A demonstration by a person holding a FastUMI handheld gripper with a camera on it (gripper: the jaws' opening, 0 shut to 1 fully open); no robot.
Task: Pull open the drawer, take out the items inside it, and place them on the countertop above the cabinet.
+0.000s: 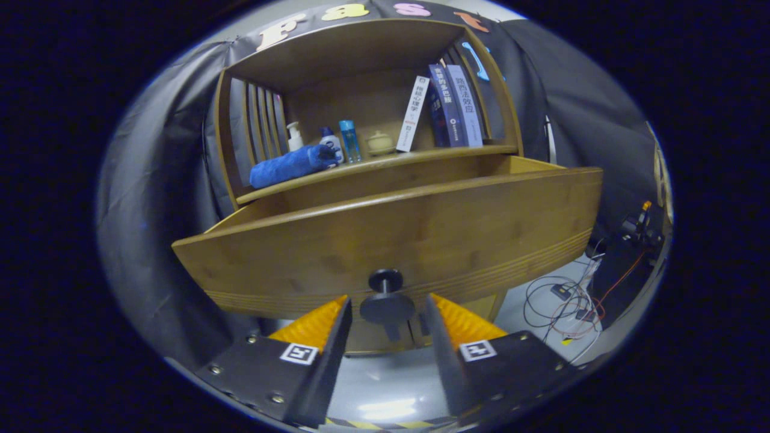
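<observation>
Drawer [385, 234] pulled out; gripper [388, 313] spread wide either side of knob [387, 300], gripping nothing. Contents hidden; removal to counter [421, 157] remains.

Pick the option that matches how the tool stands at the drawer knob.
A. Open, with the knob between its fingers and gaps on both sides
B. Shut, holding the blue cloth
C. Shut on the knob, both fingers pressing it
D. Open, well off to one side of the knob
A: the tool is open, and the dark knob of the pulled-out drawer sits between its fingers with a gap on each side.
</observation>
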